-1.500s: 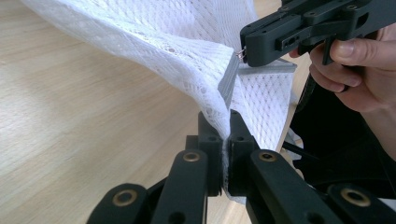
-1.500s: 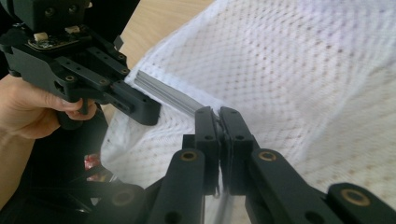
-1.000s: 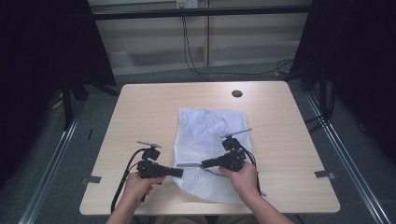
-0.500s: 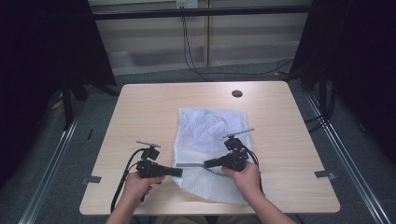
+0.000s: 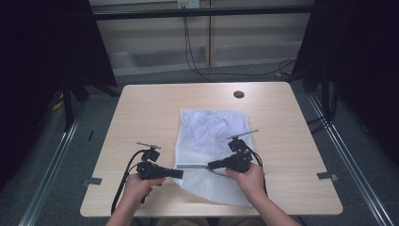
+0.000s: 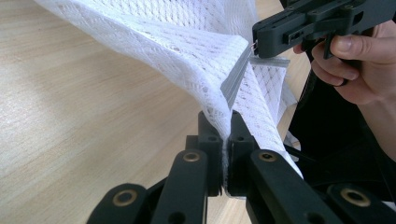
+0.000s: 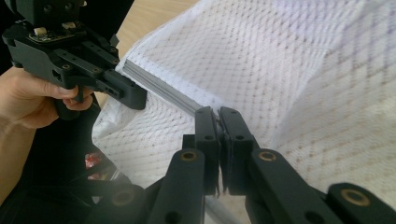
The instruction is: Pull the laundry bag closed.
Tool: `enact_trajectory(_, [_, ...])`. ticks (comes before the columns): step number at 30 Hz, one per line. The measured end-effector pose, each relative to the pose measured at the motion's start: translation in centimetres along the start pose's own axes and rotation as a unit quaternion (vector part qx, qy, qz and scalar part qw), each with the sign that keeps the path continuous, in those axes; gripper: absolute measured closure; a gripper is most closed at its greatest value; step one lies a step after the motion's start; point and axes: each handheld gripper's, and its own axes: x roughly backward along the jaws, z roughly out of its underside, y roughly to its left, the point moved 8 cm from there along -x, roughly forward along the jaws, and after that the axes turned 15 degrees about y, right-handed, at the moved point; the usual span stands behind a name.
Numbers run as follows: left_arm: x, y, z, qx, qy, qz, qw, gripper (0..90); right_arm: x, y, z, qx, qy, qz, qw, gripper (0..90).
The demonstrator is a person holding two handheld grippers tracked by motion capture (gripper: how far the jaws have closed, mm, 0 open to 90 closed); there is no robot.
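Observation:
A white mesh bag point(image 5: 211, 136) lies on the wooden table point(image 5: 141, 117), its near part lifted between the two grippers. A grey zipper strip point(image 5: 193, 166) runs along the raised edge. My left gripper point(image 5: 181, 173) is shut on the mesh at the zipper's left end; its jaws point(image 6: 228, 126) pinch the fabric below the grey zipper point(image 6: 236, 77). My right gripper point(image 5: 210, 165) is shut on the zipper's other end, where its jaws point(image 7: 217, 114) clamp the grey strip point(image 7: 161, 88). The left gripper point(image 7: 133, 95) faces it a short way off.
A dark round grommet point(image 5: 238, 94) sits near the table's far edge. Bare wood lies left of the bag and along the right side point(image 5: 291, 141). Cables hang behind the table point(image 5: 188, 47), and metal rails point(image 5: 343, 146) run along the floor on both sides.

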Motion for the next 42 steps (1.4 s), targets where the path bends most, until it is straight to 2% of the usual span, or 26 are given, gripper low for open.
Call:
enact_trajectory(34, [-0.19, -0.22, -0.01, 0.006, 0.003, 0.003, 1.0, 88.1, 0.44, 0.01, 0.35, 0.003, 0.0, -0.005, 1.0, 87.0])
enact_trajectory(37, [0.02, -0.03, 0.05, 0.002, 0.003, 0.001, 1.0, 88.1, 0.57, -0.19, 0.42, 0.003, -0.001, -0.001, 1.0, 87.0])
enact_trajectory(40, [-0.06, 0.0, 0.04, 0.0, 0.005, -0.001, 1.0, 88.1, 0.79, -0.42, 0.53, -0.003, -0.003, -0.008, 1.0, 87.0])
enact_trajectory(42, [-0.12, -0.02, 0.01, 0.004, 0.004, -0.001, 1.0, 88.1, 0.8, -0.42, 0.57, 0.001, -0.003, -0.001, 1.0, 87.0])
